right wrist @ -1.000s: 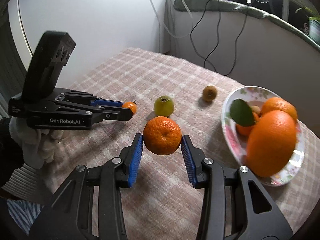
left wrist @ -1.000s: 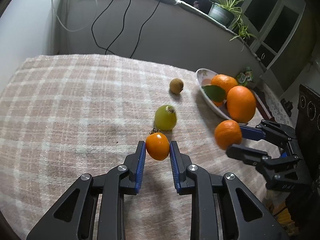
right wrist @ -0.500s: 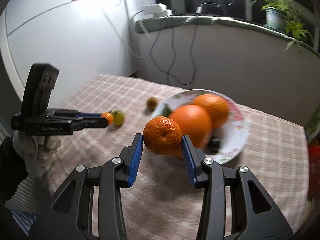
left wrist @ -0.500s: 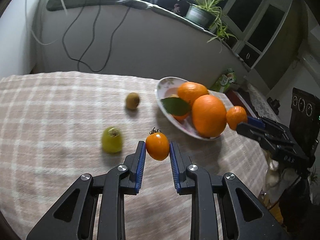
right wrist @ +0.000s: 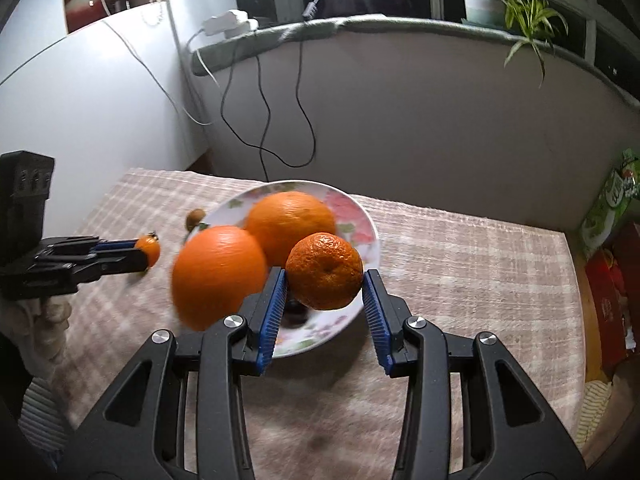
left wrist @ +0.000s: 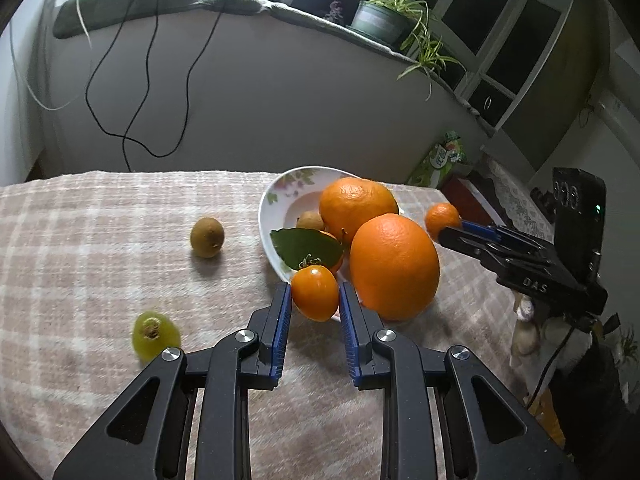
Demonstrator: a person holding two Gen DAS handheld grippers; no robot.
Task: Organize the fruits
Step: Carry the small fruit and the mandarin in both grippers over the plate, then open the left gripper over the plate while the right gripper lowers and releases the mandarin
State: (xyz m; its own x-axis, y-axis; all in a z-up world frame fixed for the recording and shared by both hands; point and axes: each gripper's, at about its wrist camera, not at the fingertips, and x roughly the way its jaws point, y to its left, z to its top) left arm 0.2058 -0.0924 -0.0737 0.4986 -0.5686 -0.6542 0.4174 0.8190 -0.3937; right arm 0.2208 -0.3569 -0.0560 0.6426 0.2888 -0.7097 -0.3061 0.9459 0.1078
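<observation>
My left gripper is shut on a small orange tomato and holds it in the air at the near rim of the floral plate. The plate holds two large oranges, a leafed fruit and a small brown one. My right gripper is shut on a mandarin and holds it above the plate. A brown kiwi and a green fruit lie on the checked cloth left of the plate. Each gripper shows in the other's view.
The table carries a pink checked cloth. A grey wall with hanging cables stands behind it. A ledge above bears a potted plant. A green box and red items stand off the table's right edge.
Both grippers have moved toward the plate with their fruit. The left has come from beside the green fruit to the plate's rim. The right now holds the mandarin over the plate.
</observation>
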